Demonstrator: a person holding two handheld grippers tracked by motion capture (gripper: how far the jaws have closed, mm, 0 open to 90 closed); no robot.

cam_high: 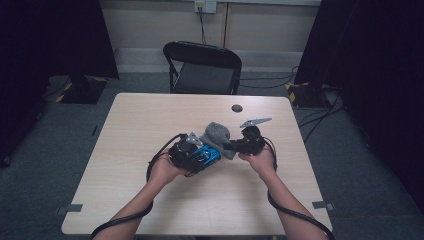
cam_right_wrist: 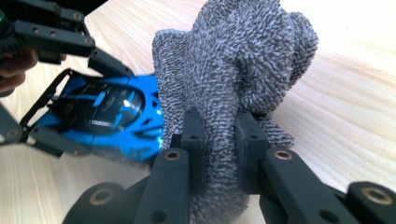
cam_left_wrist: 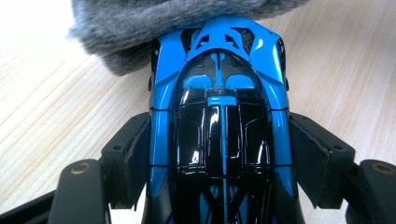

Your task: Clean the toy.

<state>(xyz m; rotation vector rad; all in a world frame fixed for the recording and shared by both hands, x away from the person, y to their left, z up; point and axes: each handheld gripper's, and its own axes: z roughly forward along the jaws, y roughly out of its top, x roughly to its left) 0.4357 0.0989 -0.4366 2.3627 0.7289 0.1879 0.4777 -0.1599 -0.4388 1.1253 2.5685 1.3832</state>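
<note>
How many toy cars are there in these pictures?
1. The blue car sits between the left gripper's jaws, its far end touching the grey cloth that the right gripper holds.

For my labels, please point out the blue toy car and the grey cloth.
blue toy car (cam_left_wrist: 224, 135), left gripper view, on its black roof.
grey cloth (cam_right_wrist: 233, 56), right gripper view, on its bunched upper part.
</note>
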